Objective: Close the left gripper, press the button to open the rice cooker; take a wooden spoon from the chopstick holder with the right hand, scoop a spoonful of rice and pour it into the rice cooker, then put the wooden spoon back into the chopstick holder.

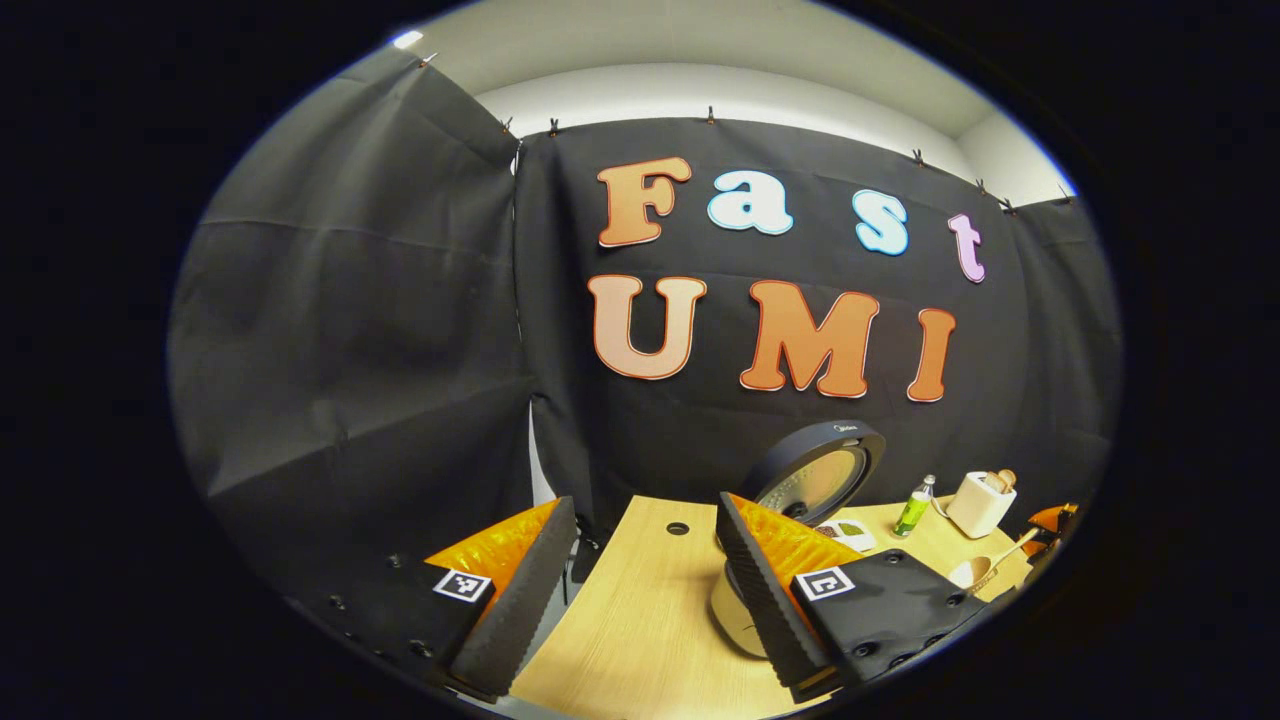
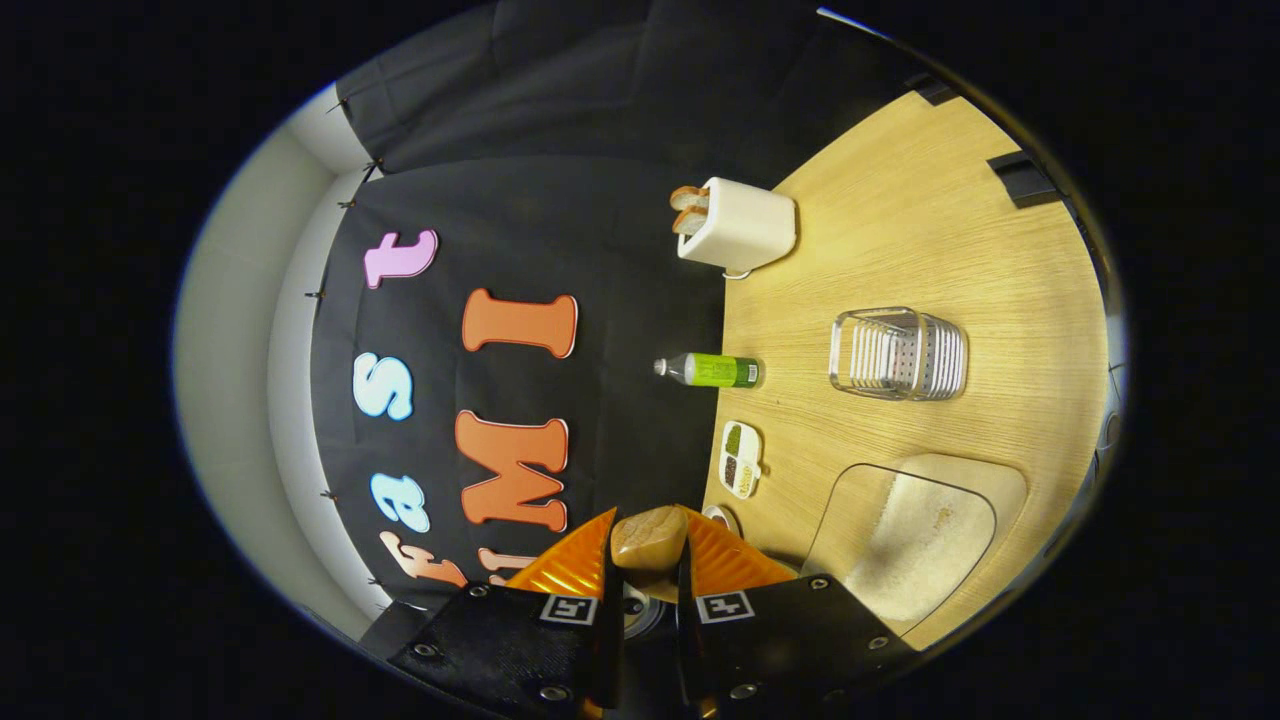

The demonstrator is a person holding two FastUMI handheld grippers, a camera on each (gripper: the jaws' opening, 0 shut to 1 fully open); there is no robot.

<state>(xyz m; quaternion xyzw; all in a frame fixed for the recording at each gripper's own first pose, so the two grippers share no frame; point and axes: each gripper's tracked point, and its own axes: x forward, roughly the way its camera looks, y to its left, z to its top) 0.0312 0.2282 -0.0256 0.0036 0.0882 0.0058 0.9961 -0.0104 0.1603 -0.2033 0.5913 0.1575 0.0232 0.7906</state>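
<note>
The rice cooker [image 1: 735, 620] stands on the wooden table with its round lid [image 1: 820, 478] raised; my left gripper's right finger hides much of its cream body. My left gripper [image 1: 645, 505] is open and empty, held just left of the cooker. The wooden spoon [image 1: 985, 568] hovers low at the table's right, held by my right gripper [image 1: 1050, 520]. In the right gripper view, my right gripper [image 2: 648, 520] is shut on the wooden spoon [image 2: 648, 545]. The white chopstick holder [image 2: 740, 235] holds other wooden utensils. A clear box of rice [image 2: 915, 545] lies near the right gripper.
A green bottle [image 2: 712, 370] and a small divided dish [image 2: 740, 460] sit by the wall. A clear ribbed rack [image 2: 897, 353] stands mid-table. The chopstick holder [image 1: 978, 503] and bottle [image 1: 913, 510] stand right of the cooker. A round hole [image 1: 677, 528] marks the tabletop.
</note>
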